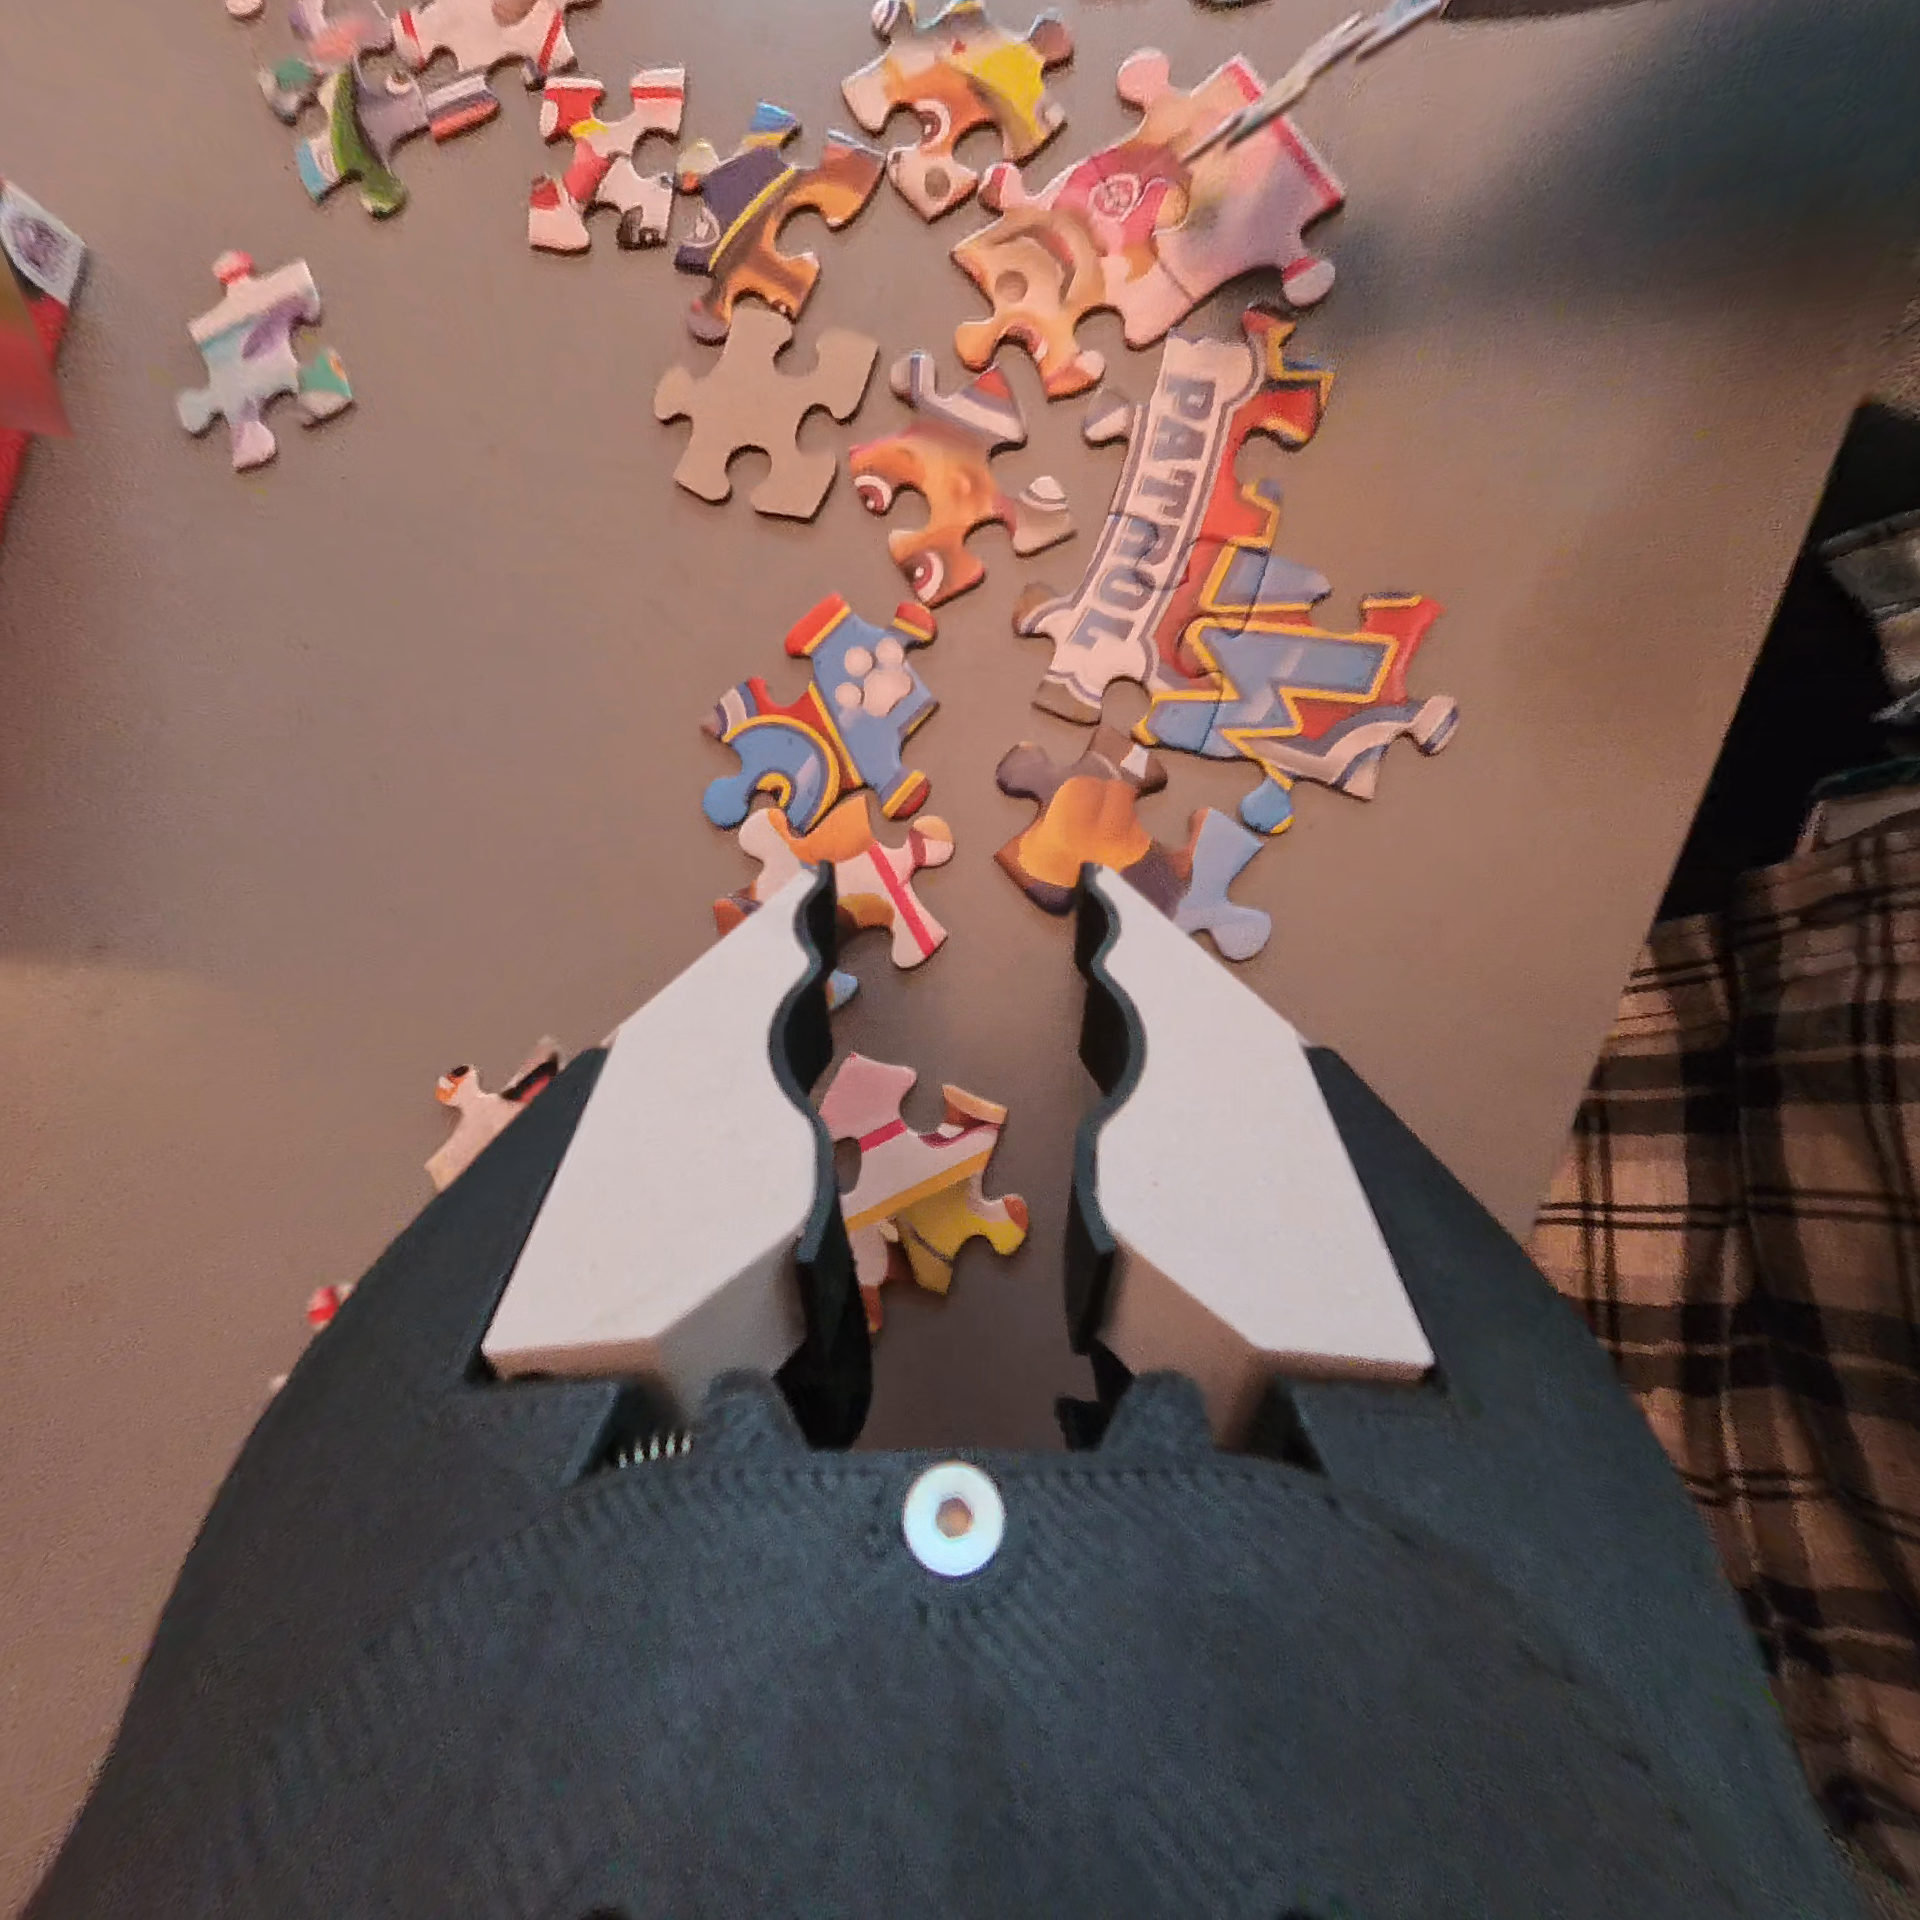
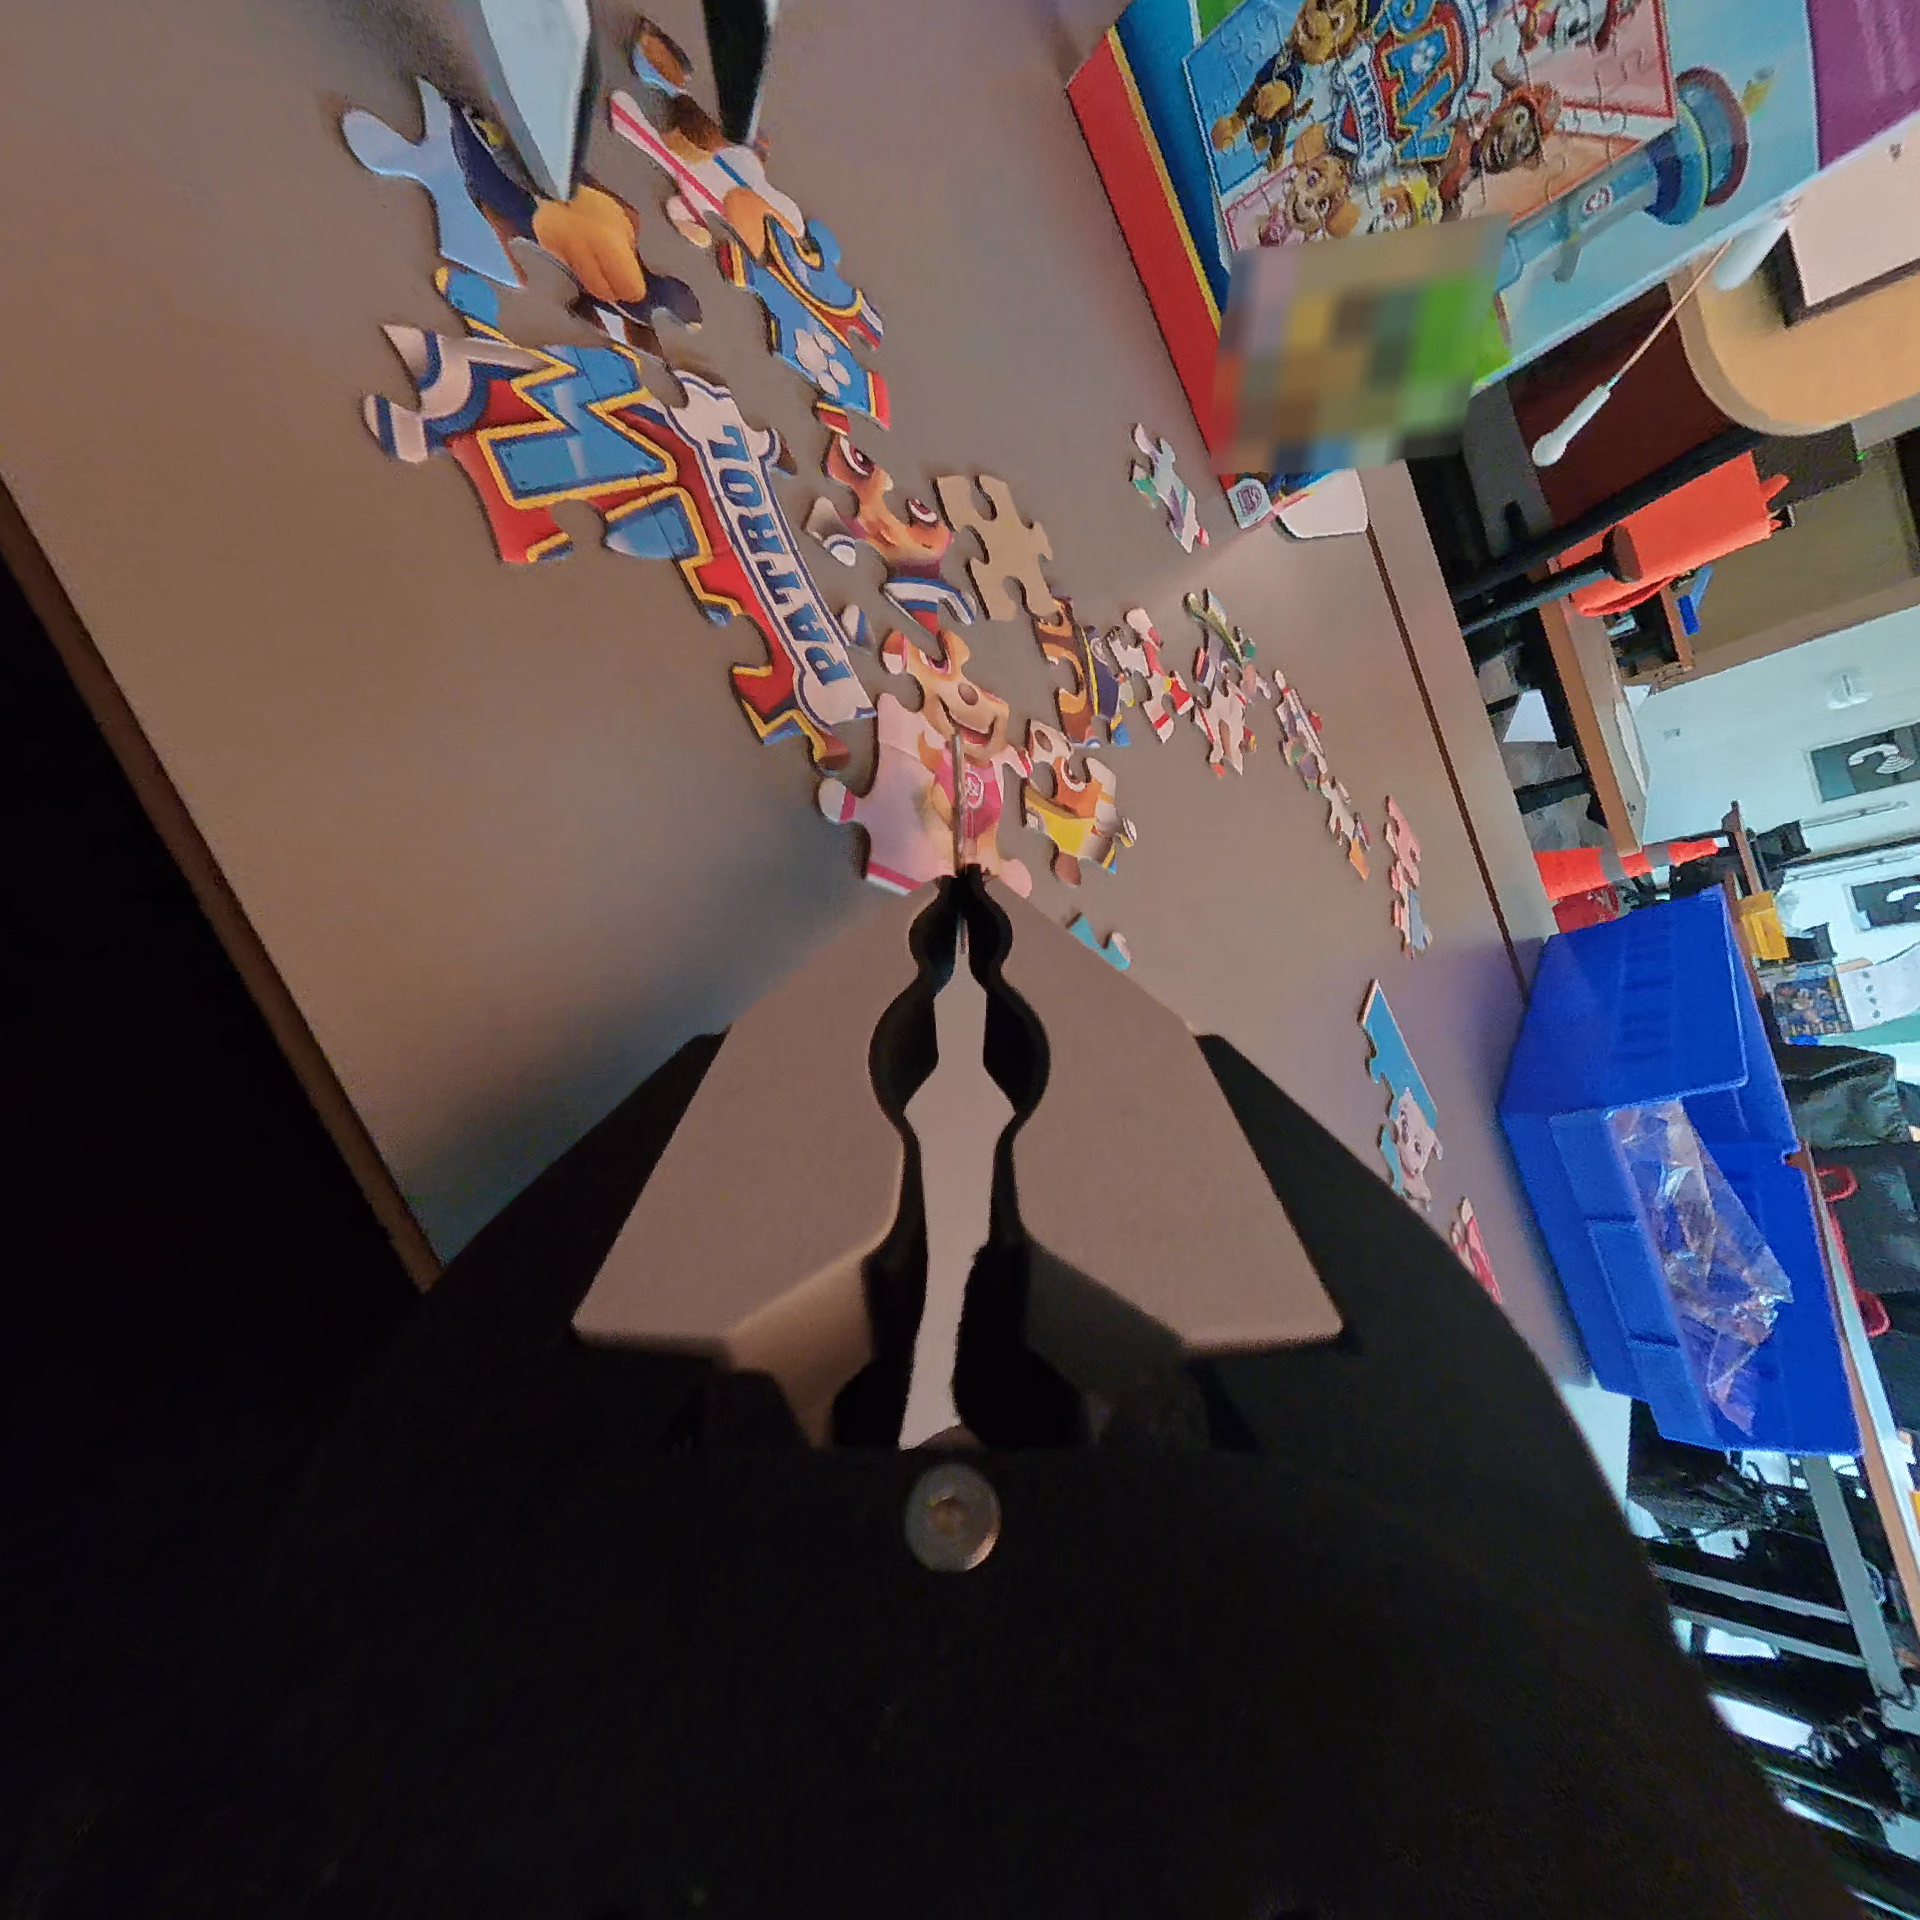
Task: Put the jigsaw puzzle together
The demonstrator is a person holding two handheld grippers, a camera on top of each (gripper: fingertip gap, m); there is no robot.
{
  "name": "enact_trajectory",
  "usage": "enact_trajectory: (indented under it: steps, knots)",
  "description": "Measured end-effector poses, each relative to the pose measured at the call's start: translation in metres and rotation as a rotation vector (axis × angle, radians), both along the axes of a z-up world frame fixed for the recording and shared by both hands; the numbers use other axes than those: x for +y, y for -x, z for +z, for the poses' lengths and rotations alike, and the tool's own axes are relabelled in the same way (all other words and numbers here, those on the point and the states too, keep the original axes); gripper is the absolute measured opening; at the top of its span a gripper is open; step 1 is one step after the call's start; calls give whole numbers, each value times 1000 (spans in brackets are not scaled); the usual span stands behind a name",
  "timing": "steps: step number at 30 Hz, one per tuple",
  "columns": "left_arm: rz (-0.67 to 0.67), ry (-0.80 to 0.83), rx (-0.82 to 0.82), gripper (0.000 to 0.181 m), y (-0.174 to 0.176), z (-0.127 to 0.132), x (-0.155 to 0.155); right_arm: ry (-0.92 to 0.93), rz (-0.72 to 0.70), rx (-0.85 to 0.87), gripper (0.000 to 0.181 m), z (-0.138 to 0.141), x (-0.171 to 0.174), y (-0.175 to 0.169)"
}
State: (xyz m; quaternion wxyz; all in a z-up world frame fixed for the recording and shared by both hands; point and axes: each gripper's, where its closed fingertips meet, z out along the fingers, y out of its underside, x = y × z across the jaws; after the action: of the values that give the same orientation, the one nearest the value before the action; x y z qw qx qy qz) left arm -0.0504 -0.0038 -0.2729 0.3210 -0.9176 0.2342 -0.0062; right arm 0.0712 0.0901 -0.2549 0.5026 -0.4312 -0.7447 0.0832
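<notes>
Puzzle pieces lie scattered over the grey table (image 1: 416, 727). My left claw (image 1: 954, 883) hangs wide open above it, gripping nothing; between its fingers I see a loose pink-and-yellow piece (image 1: 920, 1164) on the table. Just beyond the fingertips sits the joined cluster with the red-and-blue logo (image 1: 1226, 582), my landmark. An orange-and-blue piece (image 1: 1122, 831) touches its near edge, and a blue paw-print piece (image 1: 831, 717) lies just to its left, apart from it. A face-down grey piece (image 1: 764, 410) rests farther left of the cluster.

My right claw (image 2: 961, 883) is pinched tight on a thin puzzle piece (image 2: 957, 800) held edge-on, over a pink pup section (image 2: 935, 821) that touches the far end of the logo cluster. The puzzle box (image 2: 1403, 156) lies well beyond the cluster, and a blue bin (image 2: 1662, 1195) stands off the table's edge.
</notes>
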Motion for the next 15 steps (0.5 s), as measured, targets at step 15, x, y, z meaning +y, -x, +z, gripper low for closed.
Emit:
enact_trajectory:
  steps: [15]
  knots:
    - [123,71,-87,47,45,3,-18,-68,-3,32,0,-2,20,-4]
